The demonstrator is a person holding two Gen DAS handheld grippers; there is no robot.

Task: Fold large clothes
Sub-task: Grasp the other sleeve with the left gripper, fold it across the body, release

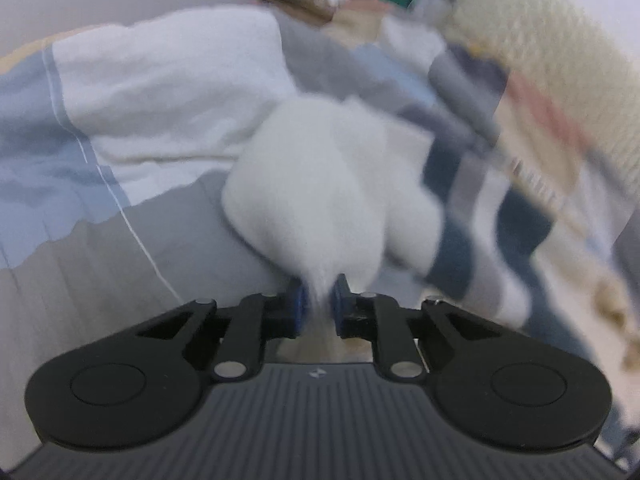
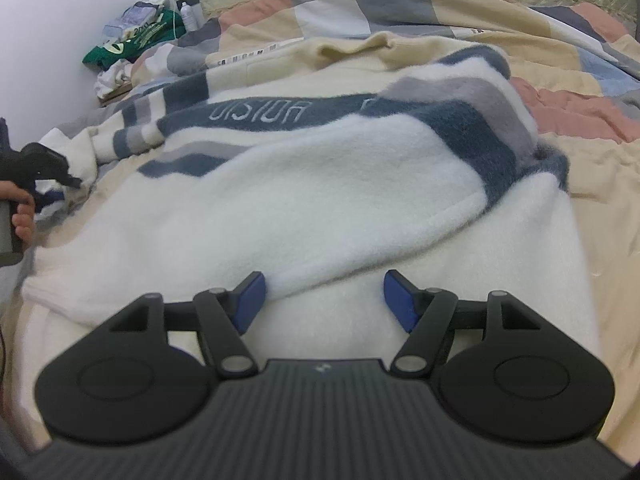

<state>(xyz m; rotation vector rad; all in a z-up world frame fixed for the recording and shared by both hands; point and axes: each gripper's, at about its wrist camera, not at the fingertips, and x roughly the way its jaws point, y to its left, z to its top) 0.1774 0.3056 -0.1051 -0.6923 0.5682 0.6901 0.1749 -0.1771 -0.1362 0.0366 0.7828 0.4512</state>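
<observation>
Your sweater (image 2: 304, 200) is soft, fuzzy fleece, white with dark blue and grey stripes. The quilt (image 2: 568, 116) at 1 o'clock is smooth, matt cloth. Your left gripper (image 1: 319, 300) and right gripper (image 2: 324, 300) are matt black plastic with blue rubbery pads (image 2: 400, 300) and shiny metal pins (image 2: 238, 363).

Fleece sweater (image 2: 304, 200): one, white with navy and grey stripes.
Grippers: two, the left gripper (image 1: 319, 300) and the right gripper (image 2: 324, 300).
Patchwork quilt (image 2: 440, 12): one.
Green garment (image 2: 132, 46): one, at the bed's far left edge.
Bottle (image 2: 188, 16): one.
</observation>
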